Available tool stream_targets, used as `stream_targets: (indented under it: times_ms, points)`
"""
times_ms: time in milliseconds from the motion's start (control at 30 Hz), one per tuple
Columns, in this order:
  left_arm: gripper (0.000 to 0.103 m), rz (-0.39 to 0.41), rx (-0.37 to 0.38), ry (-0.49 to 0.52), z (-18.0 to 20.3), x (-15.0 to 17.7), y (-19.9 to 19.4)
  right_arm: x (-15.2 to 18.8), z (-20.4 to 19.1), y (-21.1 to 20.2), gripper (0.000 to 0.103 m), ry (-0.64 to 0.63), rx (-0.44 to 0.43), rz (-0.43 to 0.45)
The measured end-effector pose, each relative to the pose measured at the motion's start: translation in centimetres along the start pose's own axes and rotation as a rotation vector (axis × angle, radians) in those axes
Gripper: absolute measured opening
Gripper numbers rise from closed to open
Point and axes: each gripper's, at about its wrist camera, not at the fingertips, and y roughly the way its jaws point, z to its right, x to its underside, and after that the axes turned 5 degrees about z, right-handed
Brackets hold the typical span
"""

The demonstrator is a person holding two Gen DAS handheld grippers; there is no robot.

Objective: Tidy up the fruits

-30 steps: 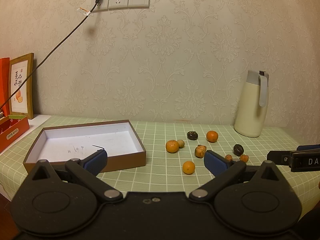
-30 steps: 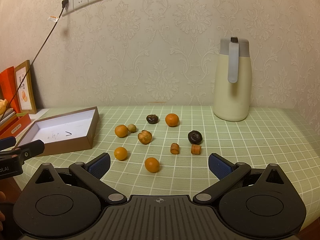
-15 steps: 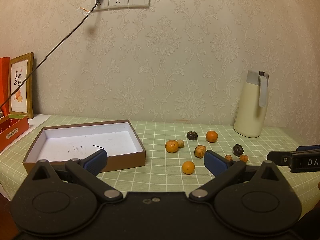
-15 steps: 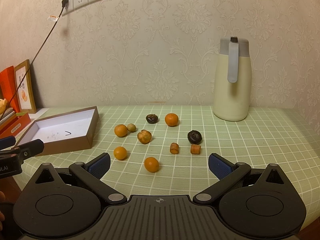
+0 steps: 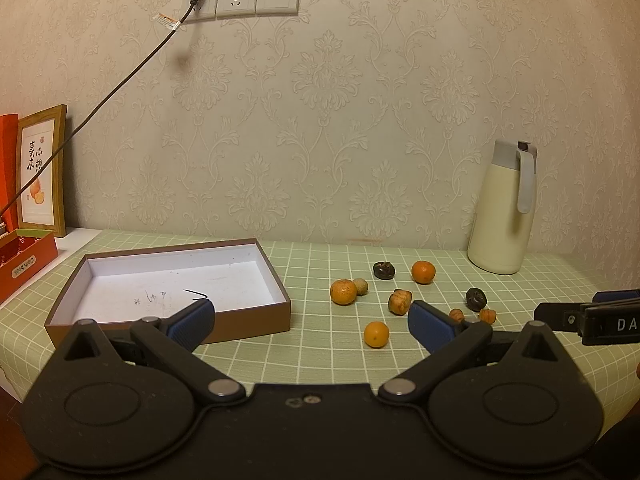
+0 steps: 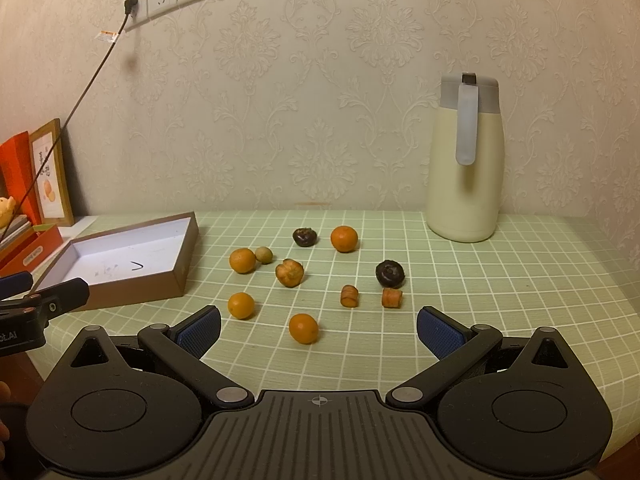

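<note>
Green checked tablecloth [image 6: 500, 280]; nearest orange [image 6: 303, 328] right-view only

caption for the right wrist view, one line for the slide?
Open right gripper hovers before scattered small oranges on a green checked tablecloth, brown cardboard box empty.

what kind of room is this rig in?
Likely a home room: damask wallpaper, a table under a green grid tablecloth, a cream thermos jug and a framed orange print against the wall.

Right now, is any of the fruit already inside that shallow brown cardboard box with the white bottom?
No, the shallow brown cardboard box holds only pen marks, and the small oranges and dark fruits all lie on the green checked tablecloth.
</note>
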Motion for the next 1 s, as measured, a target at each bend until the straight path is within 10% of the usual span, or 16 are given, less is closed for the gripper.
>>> stream_targets:
  times_ms: [1000]
  points:
    - [0.097,-0.001,-0.001,0.001,0.11,0.09,-0.09,-0.14,0.17,-0.21,0.103,-0.001,0.002,-0.003]
